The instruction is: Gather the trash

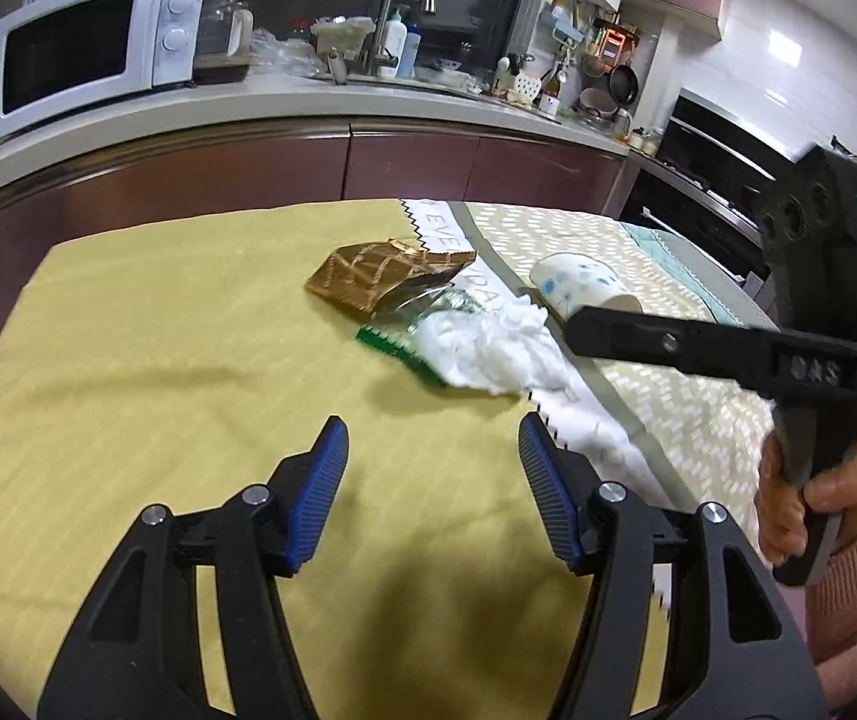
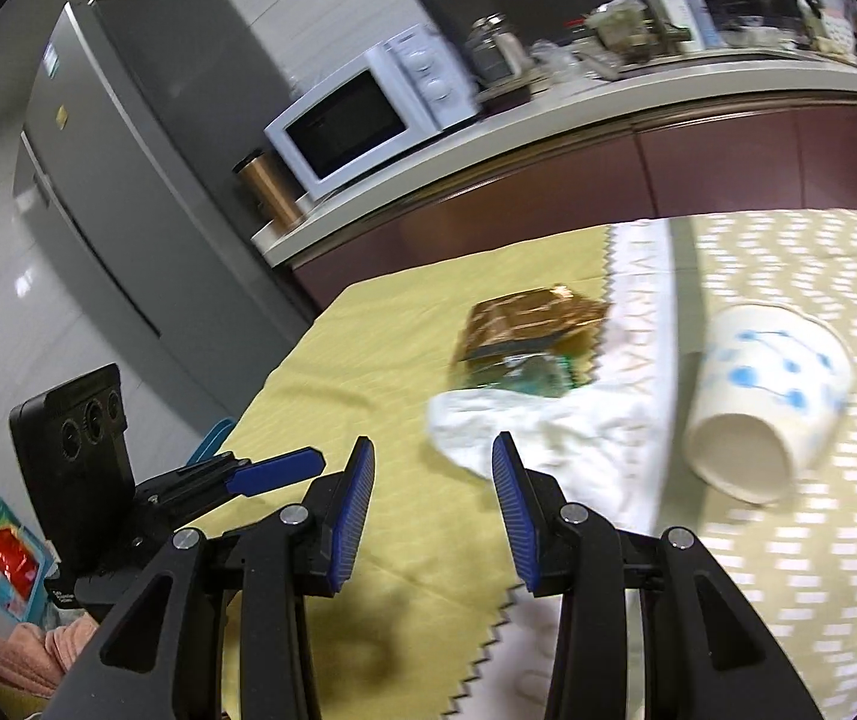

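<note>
Kitchen table: my left gripper (image 1: 431,450) and right gripper (image 2: 433,468) hover spread wide, empty. Just ahead, crumpled tissue (image 1: 488,354) overlaps a green-edged wrapper (image 1: 395,339), gold wrapper (image 1: 380,273) behind, toppled paper cup (image 2: 764,396) alongside. Cloth lettering (image 2: 638,324) partly legible; bare yellow cloth (image 1: 158,330) leftward.

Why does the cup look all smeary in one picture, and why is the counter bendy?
Right wrist view: motion blur smears the paper cup and microwave. Left wrist view: sharper, though the right hand-held gripper is slightly blurred. Both views: the fisheye lens curves the counter, with dark corners.
</note>
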